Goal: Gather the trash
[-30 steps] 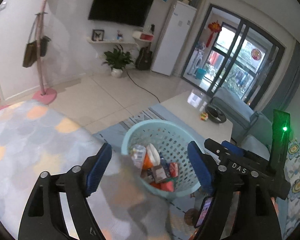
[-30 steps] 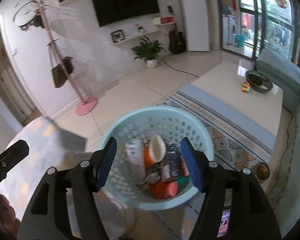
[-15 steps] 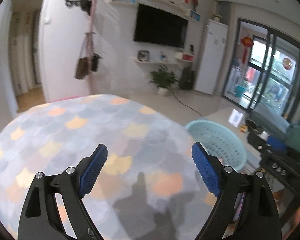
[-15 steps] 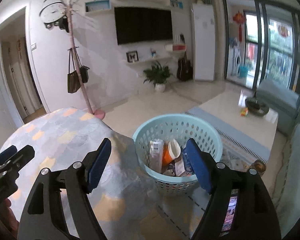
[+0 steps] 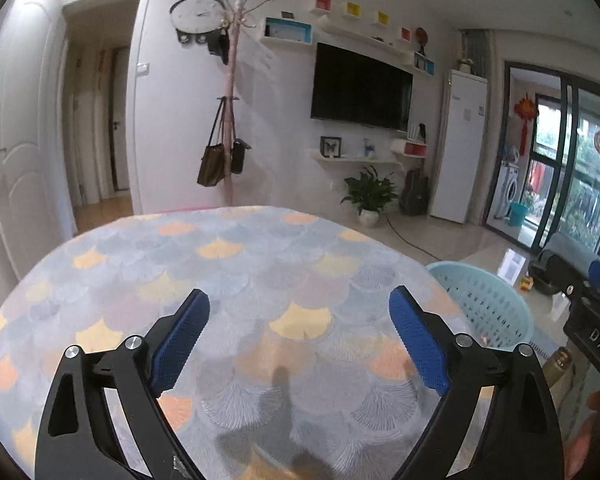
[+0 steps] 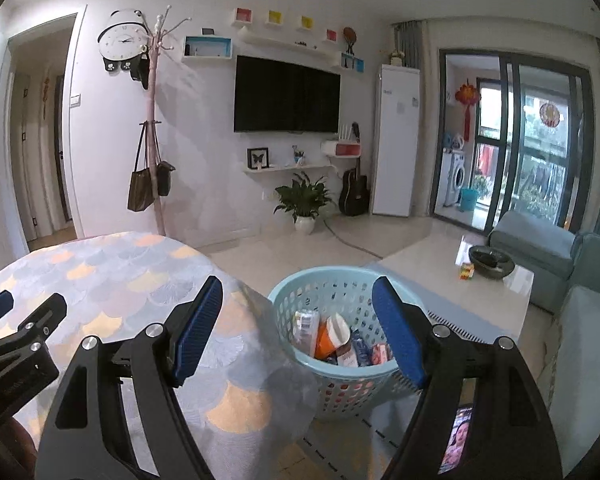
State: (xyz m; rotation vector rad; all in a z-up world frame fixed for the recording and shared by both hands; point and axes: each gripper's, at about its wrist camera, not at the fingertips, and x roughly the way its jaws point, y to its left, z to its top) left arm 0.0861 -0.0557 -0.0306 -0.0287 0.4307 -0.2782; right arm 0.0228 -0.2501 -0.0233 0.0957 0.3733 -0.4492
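Nearest us, our left gripper [image 5: 298,322] has just been opening and gapes wide over the bare patterned tablecloth [image 5: 228,264] with nothing between its jaws, while our right gripper [image 6: 296,320] stands parted and empty at the table's right edge. Just beyond, on the floor, the pale blue basket [image 6: 300,286] holds the trash [image 6: 334,340]: cartons, wrappers and a cup. We judge these light, crushable and slippery, best pinched gently across a flat side.
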